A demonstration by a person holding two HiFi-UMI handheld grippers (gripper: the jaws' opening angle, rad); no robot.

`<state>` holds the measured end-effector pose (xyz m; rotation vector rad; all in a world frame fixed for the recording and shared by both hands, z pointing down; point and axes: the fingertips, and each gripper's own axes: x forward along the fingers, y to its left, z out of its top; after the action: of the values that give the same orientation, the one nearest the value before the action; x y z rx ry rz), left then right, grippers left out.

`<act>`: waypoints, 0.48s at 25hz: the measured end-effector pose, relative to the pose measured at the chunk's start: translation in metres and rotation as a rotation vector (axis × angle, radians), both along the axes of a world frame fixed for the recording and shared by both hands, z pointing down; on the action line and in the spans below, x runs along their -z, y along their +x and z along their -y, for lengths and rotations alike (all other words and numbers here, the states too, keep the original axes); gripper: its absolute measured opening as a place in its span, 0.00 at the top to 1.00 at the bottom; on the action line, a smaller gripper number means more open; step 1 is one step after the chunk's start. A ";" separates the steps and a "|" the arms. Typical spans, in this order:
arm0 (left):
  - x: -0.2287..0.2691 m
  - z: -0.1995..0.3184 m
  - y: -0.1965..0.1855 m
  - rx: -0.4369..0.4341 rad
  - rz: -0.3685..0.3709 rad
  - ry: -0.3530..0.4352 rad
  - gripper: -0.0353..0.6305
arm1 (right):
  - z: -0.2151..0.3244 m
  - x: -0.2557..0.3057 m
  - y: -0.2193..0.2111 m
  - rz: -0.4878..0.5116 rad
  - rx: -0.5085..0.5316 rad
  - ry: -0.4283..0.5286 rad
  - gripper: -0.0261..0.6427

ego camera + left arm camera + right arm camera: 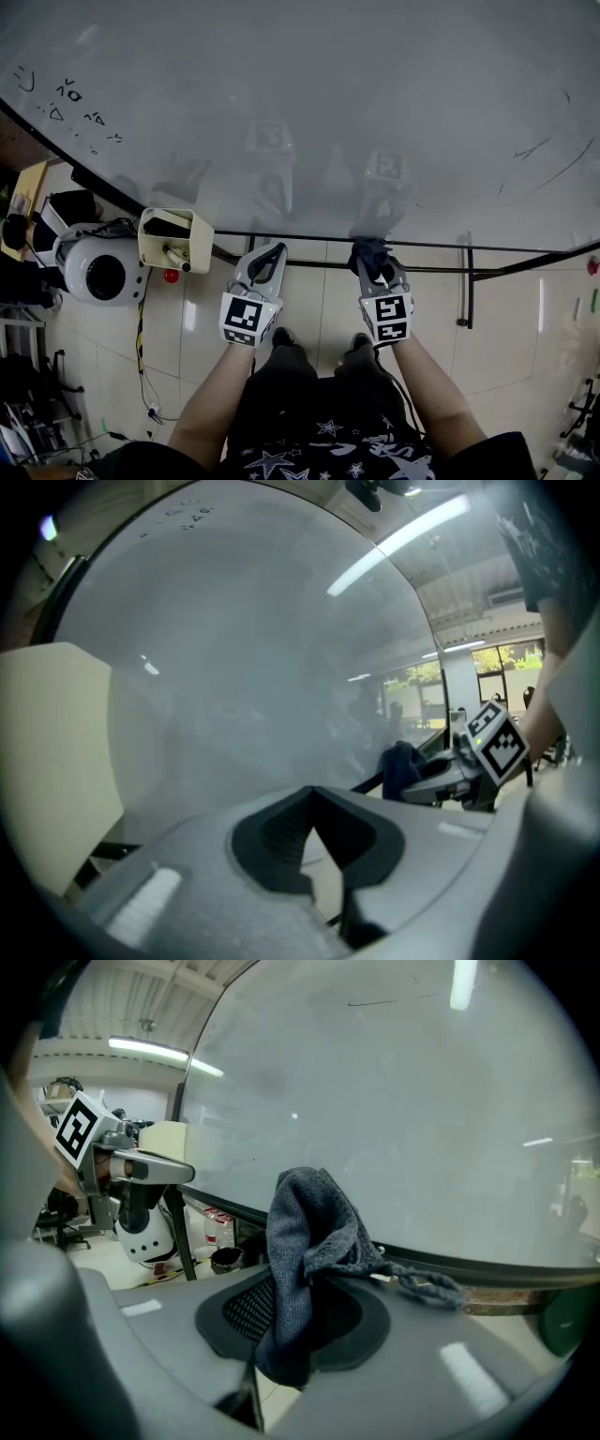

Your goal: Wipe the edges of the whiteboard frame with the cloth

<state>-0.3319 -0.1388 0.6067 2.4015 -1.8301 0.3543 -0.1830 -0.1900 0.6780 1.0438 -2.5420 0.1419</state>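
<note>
The whiteboard [328, 112] fills the upper head view; its black lower frame edge [441, 247] runs across just ahead of both grippers. My right gripper [373, 267] is shut on a dark blue-grey cloth [370, 251], which is bunched at its tips right at the frame edge. In the right gripper view the cloth [305, 1241] hangs over the jaws, a loose strand trailing toward the frame [487, 1269]. My left gripper [272, 253] is beside it to the left, just below the frame, shut and holding nothing. The left gripper view shows the cloth [398, 766] off to the right.
A cream box [173, 239] sits at the board's lower left edge, with a white round machine [98, 272] and a yellow cable on the tiled floor beyond. Black stand bars [466, 281] hang under the board at right. Marker marks [70, 94] remain at the top left.
</note>
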 end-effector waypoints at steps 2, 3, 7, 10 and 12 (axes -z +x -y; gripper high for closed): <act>0.001 -0.004 -0.010 0.000 -0.006 0.006 0.94 | -0.004 0.000 -0.013 -0.002 0.004 0.000 0.84; 0.001 -0.007 -0.015 0.001 -0.006 0.008 0.94 | -0.006 0.000 -0.020 -0.005 0.009 0.002 0.84; -0.006 -0.018 -0.027 0.005 -0.022 -0.002 0.94 | -0.012 0.001 -0.046 -0.021 0.035 0.007 0.84; -0.010 -0.029 -0.034 0.004 -0.038 -0.004 0.94 | -0.017 0.001 -0.066 -0.031 0.057 0.006 0.84; -0.011 -0.037 -0.039 0.012 -0.048 -0.007 0.94 | -0.020 0.001 -0.077 -0.033 0.068 0.003 0.84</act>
<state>-0.3714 -0.1023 0.6177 2.3728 -1.8192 0.2989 -0.2597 -0.1701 0.6765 0.9518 -2.5445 0.1016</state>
